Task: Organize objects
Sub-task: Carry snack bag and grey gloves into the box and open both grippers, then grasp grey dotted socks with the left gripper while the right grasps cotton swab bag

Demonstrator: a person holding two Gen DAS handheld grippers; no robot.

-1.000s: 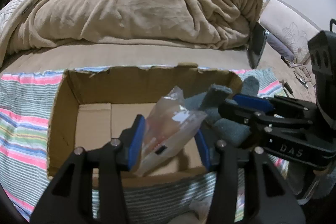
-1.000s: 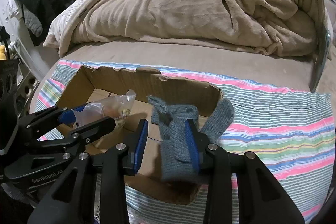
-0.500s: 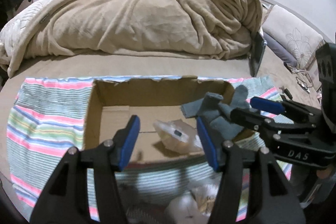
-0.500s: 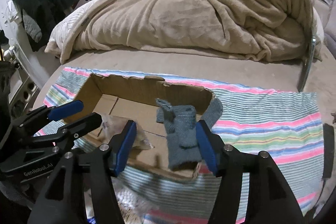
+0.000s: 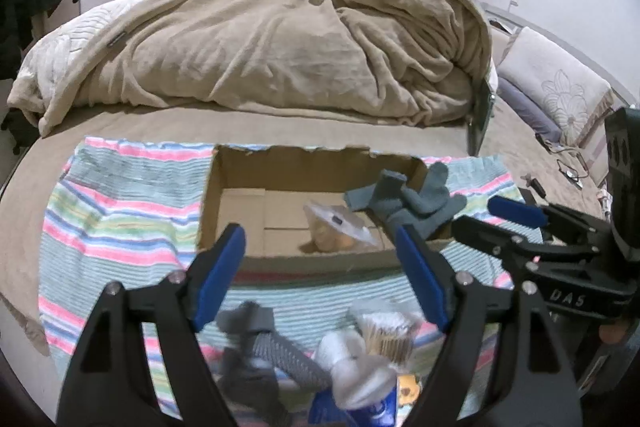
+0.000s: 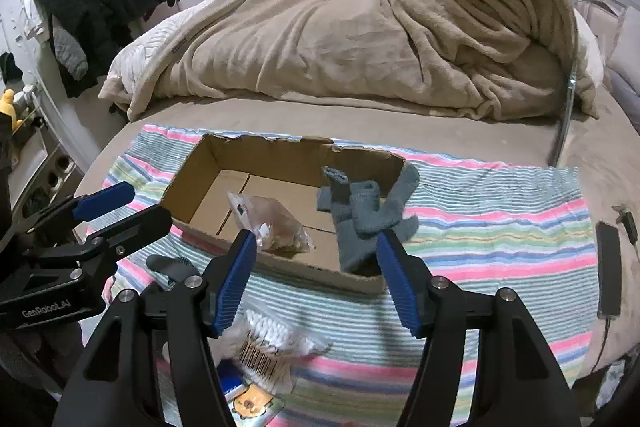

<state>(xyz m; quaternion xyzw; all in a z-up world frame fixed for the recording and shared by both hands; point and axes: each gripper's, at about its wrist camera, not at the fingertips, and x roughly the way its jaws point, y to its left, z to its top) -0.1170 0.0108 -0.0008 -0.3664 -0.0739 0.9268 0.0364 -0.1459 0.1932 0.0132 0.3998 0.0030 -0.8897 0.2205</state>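
An open cardboard box (image 5: 224, 187) (image 6: 280, 157) sits on a striped cloth on the bed. Inside lies a clear plastic bag of snacks (image 5: 340, 227) (image 6: 276, 223). A grey knit garment (image 5: 404, 201) (image 6: 360, 215) hangs over the box's right corner. My left gripper (image 5: 320, 267) is open and empty, held back above the cloth in front of the box. My right gripper (image 6: 316, 267) is open and empty, also in front of the box. Each gripper shows in the other's view: the right (image 5: 516, 219) and the left (image 6: 116, 207).
Near me on the striped cloth (image 6: 500, 227) lie a pack of cotton swabs (image 6: 264, 347) (image 5: 388, 331), a grey item (image 5: 276, 351) and a blue packet (image 5: 360, 407). A beige blanket (image 5: 280, 47) is heaped behind the box. A dark phone (image 6: 608, 267) lies at right.
Both grippers opened and let go: the bag dropped into the box, the grey garment now rests over its corner. Both grippers pulled back toward me, revealing items on the near cloth.
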